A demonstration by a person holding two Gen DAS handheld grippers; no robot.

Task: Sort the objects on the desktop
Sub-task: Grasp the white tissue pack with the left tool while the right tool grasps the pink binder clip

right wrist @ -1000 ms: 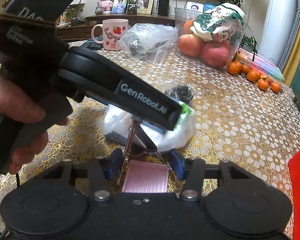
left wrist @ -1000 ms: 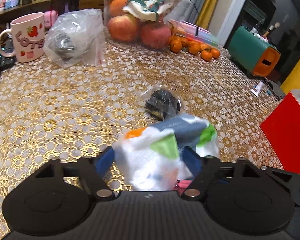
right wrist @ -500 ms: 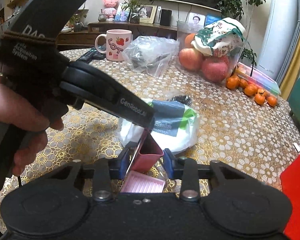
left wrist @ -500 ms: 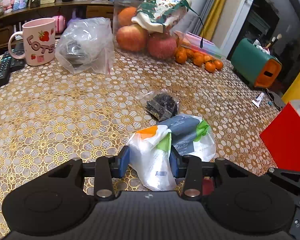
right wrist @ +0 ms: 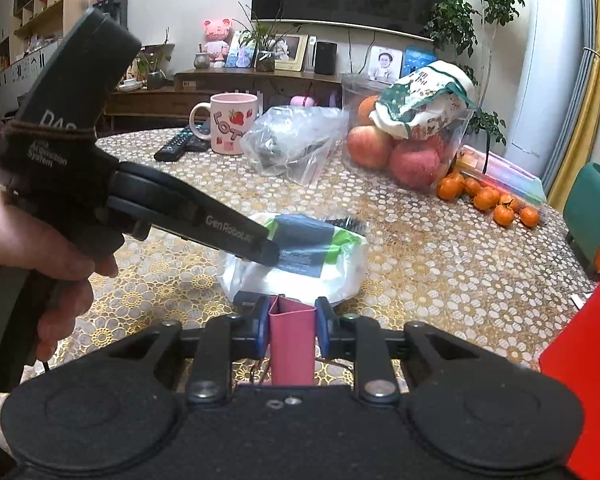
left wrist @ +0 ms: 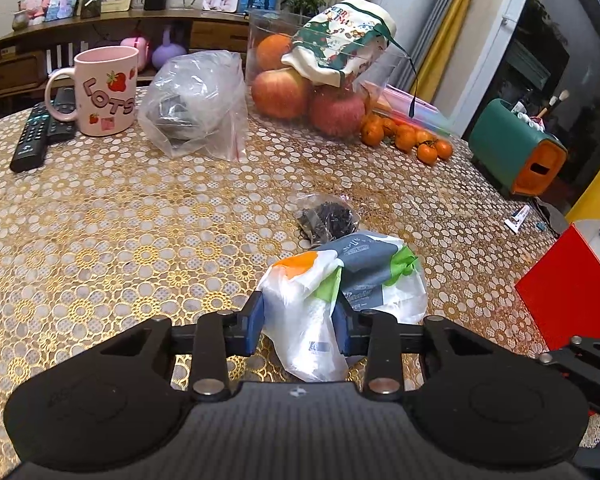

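My left gripper (left wrist: 298, 320) is shut on the near end of a white plastic bag (left wrist: 364, 280) with orange, green and grey print; the rest of the bag lies on the gold lace tablecloth (left wrist: 120, 220). My right gripper (right wrist: 292, 322) is shut on a pink binder clip (right wrist: 292, 340) with wire handles, held just in front of the same bag (right wrist: 320, 264). In the right wrist view the left gripper's body (right wrist: 188, 216) reaches in from the left onto the bag. A small clear bag of dark bits (left wrist: 328, 220) lies just beyond it.
At the table's back are a pink mug (left wrist: 104, 92), remote controls (left wrist: 36, 136), a clear bag with a dark object (left wrist: 196, 108), a tub of apples (left wrist: 308, 92) under a printed cloth, and small oranges (left wrist: 404, 140). A red box (left wrist: 576, 284) stands at the right edge.
My left gripper closed on the bag and drew back, bunching its near end. My right gripper closed on the pink clip, lifted it upright and pulled back from the bag.
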